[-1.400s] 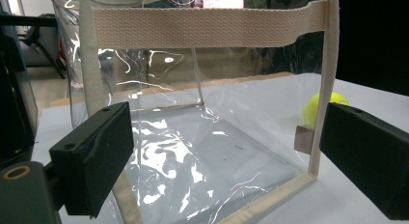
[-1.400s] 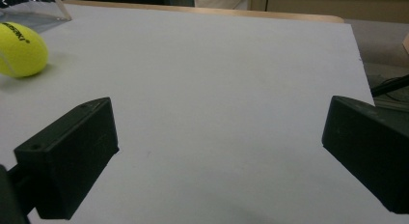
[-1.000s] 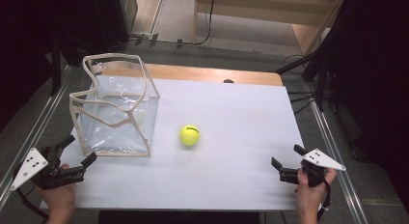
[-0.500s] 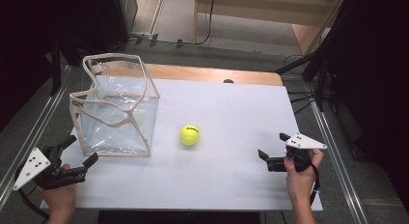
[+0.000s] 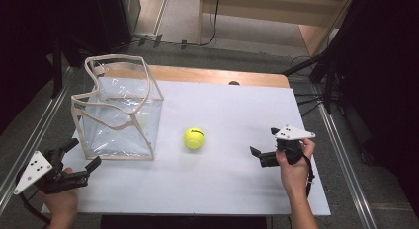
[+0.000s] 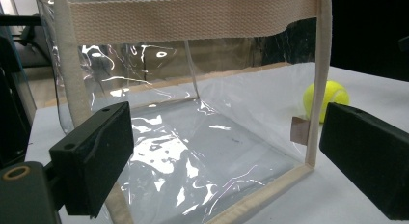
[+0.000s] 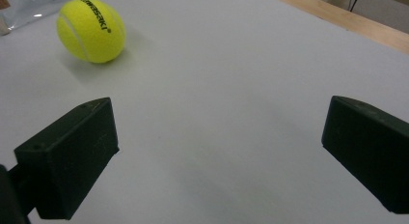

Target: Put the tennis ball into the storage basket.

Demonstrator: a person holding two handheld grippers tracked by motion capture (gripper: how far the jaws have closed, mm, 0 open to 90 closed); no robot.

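A yellow tennis ball (image 5: 194, 138) rests on the white tabletop (image 5: 222, 194), just right of a clear plastic bag with beige webbing trim (image 5: 118, 115) that stands upright with its top open. My left gripper (image 5: 82, 155) is open near the table's front left corner, facing the bag's near wall (image 6: 193, 151); beyond that wall's right edge the ball (image 6: 327, 96) shows. My right gripper (image 5: 263, 141) is open at the right, some way from the ball. In the right gripper view the ball (image 7: 91, 30) lies ahead at upper left, outside the wide jaws (image 7: 219, 137).
A wooden strip (image 5: 222, 76) borders the table's far edge. Metal rails (image 5: 341, 155) run along both sides, with cables and dark stands on the floor beyond. Bare white surface lies between the ball and the right gripper.
My right gripper has moved left and away from the front right corner, closer to the ball. The left gripper, the bag and the ball have stayed in place.
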